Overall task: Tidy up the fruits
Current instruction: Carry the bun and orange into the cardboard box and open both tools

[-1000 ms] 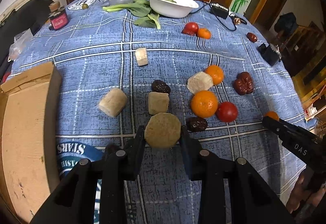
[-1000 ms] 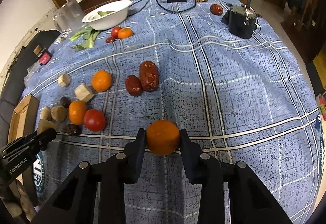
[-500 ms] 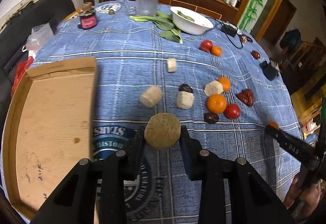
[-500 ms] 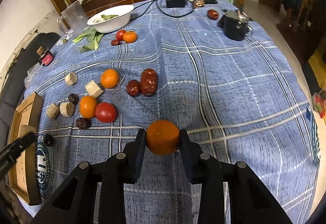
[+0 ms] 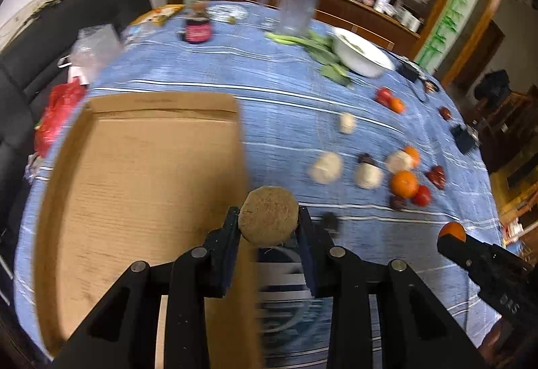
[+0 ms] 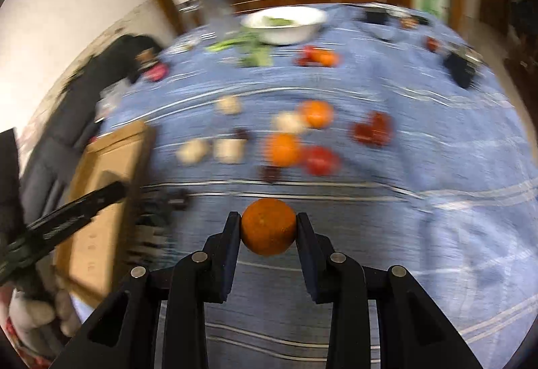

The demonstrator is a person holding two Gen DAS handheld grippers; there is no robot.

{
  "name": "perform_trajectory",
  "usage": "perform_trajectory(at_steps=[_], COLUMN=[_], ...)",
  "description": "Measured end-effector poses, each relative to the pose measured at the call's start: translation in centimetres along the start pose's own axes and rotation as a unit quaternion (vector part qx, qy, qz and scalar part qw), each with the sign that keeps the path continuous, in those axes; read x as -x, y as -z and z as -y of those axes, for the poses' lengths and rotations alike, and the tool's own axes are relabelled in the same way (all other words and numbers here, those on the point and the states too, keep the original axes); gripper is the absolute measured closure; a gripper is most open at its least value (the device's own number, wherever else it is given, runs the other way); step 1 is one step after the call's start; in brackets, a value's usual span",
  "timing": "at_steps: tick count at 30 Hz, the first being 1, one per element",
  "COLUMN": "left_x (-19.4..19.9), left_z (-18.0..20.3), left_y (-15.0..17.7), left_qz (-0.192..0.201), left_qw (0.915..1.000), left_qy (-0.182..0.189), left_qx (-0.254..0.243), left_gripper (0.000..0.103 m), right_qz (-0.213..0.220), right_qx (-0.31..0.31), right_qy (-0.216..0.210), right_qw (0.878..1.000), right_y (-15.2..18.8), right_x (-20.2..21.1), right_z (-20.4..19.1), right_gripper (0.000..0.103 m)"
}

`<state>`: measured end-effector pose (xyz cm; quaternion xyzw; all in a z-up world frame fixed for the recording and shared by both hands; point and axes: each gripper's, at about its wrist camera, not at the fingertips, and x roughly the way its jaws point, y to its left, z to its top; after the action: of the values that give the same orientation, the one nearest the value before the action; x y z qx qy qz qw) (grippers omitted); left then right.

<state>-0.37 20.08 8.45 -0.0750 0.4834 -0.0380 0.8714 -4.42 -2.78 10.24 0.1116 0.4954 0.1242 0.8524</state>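
My left gripper (image 5: 268,223) is shut on a round tan piece (image 5: 268,215) and holds it in the air over the right edge of a shallow cardboard tray (image 5: 141,174). My right gripper (image 6: 268,232) is shut on an orange (image 6: 268,226), raised above the blue checked cloth (image 6: 420,221). It shows at the right of the left wrist view (image 5: 452,232). Oranges (image 5: 404,183), a tomato (image 5: 423,195), dark red dates (image 5: 437,174) and several pale chunks (image 5: 325,167) lie in a group on the cloth.
A white bowl (image 5: 361,53) with greens (image 5: 319,44), a clear pitcher (image 5: 297,11) and a red-labelled jar (image 5: 198,29) stand at the far side. A tomato and small orange (image 5: 390,99) lie near the bowl. A black device (image 5: 464,140) sits at right. A black sofa (image 5: 60,43) is left.
My left gripper has swung left with the tan piece, from over the cloth to over the tray's edge. My right gripper has turned left with the orange; both views are motion-blurred.
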Motion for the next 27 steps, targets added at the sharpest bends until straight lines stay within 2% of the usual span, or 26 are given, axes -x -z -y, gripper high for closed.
perform_trajectory(at_steps=[7, 13, 21, 27], left_x=[0.5, -1.6, -4.5, -5.6], left_z=[-8.8, -13.4, -15.9, -16.6], left_y=[-1.0, -2.8, -5.2, -5.7], left_qz=[-0.009, -0.03, -0.05, -0.062], left_qw=[0.998, 0.9964, 0.9955, 0.9948], left_qy=[-0.052, -0.067, -0.07, -0.064], left_qx=[0.036, 0.041, 0.039, 0.05], left_gripper=[0.071, 0.071, 0.071, 0.069], right_qz=[-0.026, -0.045, -0.075, -0.081], right_qx=[0.081, 0.125, 0.144, 0.138], right_qy=[-0.084, -0.079, -0.04, -0.023], right_qw=[0.993, 0.988, 0.986, 0.987], right_y=[-1.8, -3.1, -4.9, -5.3], right_x=[-4.1, -9.7, -16.1, -17.5], right_z=[-11.6, -18.1, -20.8, -21.1], right_gripper=[0.067, 0.067, 0.067, 0.066])
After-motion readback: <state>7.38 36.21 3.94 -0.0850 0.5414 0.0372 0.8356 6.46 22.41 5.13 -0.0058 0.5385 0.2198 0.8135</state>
